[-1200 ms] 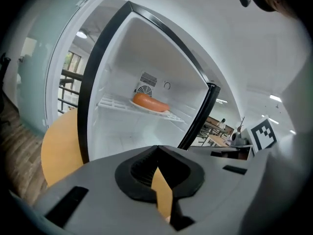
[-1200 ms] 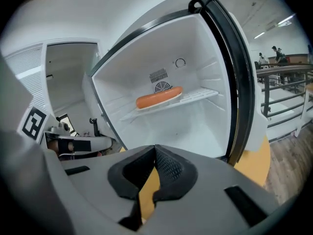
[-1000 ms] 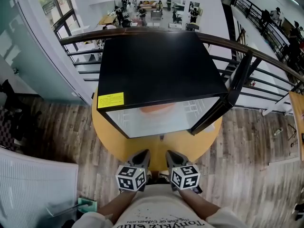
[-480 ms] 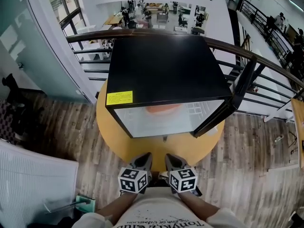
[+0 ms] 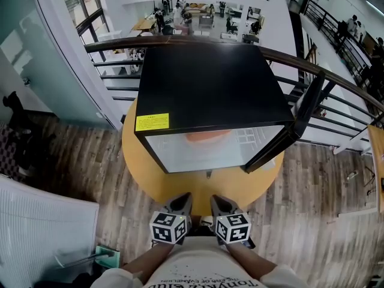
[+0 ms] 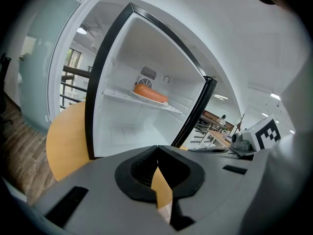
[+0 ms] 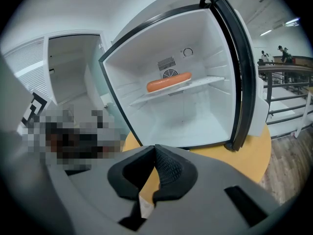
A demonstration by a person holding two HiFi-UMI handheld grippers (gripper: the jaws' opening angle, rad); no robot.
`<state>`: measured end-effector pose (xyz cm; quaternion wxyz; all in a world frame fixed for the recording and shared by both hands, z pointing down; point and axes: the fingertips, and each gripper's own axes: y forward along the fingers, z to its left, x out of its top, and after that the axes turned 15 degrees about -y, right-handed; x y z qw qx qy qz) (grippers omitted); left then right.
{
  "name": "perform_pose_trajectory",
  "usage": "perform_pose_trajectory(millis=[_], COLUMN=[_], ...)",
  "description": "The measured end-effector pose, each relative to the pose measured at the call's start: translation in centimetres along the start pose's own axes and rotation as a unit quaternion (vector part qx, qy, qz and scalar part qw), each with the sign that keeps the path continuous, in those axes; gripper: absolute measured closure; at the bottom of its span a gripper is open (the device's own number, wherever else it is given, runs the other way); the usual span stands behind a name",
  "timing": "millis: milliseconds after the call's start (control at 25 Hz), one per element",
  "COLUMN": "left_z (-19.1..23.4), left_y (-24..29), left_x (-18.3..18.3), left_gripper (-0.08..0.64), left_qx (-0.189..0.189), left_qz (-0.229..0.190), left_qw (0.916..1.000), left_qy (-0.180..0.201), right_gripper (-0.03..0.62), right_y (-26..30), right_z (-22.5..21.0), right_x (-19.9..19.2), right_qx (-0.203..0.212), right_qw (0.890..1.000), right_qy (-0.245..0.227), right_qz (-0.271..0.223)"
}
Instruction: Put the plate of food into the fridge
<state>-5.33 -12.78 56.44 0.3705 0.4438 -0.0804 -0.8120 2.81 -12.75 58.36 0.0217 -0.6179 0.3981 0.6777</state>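
A black mini fridge (image 5: 207,83) stands on a round yellow table (image 5: 180,188), its door (image 5: 282,134) swung open to the right. Inside, the plate of orange food (image 5: 207,138) rests on the wire shelf; it also shows in the left gripper view (image 6: 150,94) and the right gripper view (image 7: 168,82). My left gripper (image 5: 182,197) and right gripper (image 5: 217,199) hang side by side near the table's front edge, well short of the fridge. Both are shut with nothing held: the left gripper (image 6: 156,148) and right gripper (image 7: 155,148) show their jaws meeting at the tips.
A dark railing (image 5: 336,83) curves behind the fridge, above a lower floor with people. A glass wall (image 5: 36,59) is at the left. A white slatted panel (image 5: 42,233) lies at the lower left on the wooden floor (image 5: 312,221).
The head view has shifted a little, so the fridge sits slightly more to the right. Both grippers stay shut and nearly in place.
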Motion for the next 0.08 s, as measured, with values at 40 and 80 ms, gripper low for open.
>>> perform_pose_trajectory(millis=[40, 80], left_z=[0.0, 0.0], left_y=[0.01, 0.02], left_x=[0.01, 0.03], left_gripper=[0.535, 0.535], left_qx=[0.0, 0.001], left_qz=[0.0, 0.0], left_qw=[1.0, 1.0], left_qy=[-0.001, -0.001], right_gripper=[0.566, 0.566], right_y=[-0.03, -0.05], right_z=[-0.02, -0.04], right_x=[-0.02, -0.04], right_qx=[0.0, 0.0], right_qw=[1.0, 1.0], right_qy=[0.0, 0.0], right_qz=[0.0, 0.0])
